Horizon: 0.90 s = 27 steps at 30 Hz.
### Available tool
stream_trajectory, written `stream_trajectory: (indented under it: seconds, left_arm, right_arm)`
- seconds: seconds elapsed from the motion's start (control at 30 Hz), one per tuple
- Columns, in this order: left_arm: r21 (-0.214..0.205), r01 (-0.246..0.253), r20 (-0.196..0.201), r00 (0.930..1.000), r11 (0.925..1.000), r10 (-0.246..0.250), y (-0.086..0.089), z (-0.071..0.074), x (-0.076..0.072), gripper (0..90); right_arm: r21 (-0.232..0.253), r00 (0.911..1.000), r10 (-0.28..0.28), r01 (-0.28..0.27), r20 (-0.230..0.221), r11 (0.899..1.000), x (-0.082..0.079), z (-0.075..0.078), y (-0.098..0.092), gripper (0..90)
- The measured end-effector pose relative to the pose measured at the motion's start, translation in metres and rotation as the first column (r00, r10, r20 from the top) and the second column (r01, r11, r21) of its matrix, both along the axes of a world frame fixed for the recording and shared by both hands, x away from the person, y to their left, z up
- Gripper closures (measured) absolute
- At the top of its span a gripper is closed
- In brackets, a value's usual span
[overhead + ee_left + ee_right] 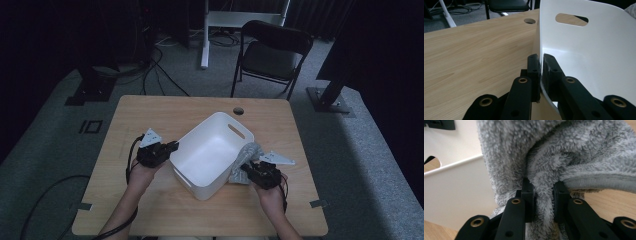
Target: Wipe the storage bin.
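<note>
Wood table (150, 115) w/ white bin (212, 152) in middle. Left gripper (541, 65) pinches bin's wall. Right gripper (543, 192) clamps grey towel (246, 161), right beside bin, not inside yet. Towel prob. goes in next.

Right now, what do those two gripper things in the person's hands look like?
Each gripper, left and right, is black, with two flat jaws on arms dotted with brass-ringed holes. A grey three-cornered plate sits on top of each, and a black cable trails back from each. The forearms are bare, without sleeves.
</note>
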<state>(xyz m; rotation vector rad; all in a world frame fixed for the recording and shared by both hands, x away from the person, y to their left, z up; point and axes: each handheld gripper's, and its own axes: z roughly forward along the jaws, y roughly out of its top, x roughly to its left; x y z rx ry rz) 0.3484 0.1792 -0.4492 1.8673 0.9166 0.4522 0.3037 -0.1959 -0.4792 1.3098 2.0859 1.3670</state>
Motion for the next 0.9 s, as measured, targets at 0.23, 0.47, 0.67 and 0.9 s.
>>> stream_trajectory:
  seconds: [0.23,0.47,0.67,0.9]
  left_arm:
    - [0.003,0.000,0.003,1.0000,1.0000,0.000,0.000,0.000,0.000,84.4]
    - [-0.001,0.000,0.002,1.0000,1.0000,0.000,0.000,0.000,0.000,84.3]
    - [0.000,-0.003,0.003,1.0000,1.0000,0.003,-0.001,0.000,-0.001,84.4]
    - [0.011,-0.005,0.009,0.9999,0.9999,0.005,-0.002,0.000,-0.001,84.4]
  right_arm:
    - [-0.004,0.9997,0.000,0.000,-0.023,1.000,0.004,-0.007,0.000,76.1]
    - [-0.011,0.9985,0.000,0.000,-0.054,1.000,0.007,-0.014,0.000,76.1]
    - [-0.019,0.9961,0.000,-0.002,-0.088,1.000,0.010,-0.024,0.002,76.1]
    - [-0.031,0.9930,-0.003,-0.001,-0.118,1.000,0.016,-0.032,0.003,76.1]
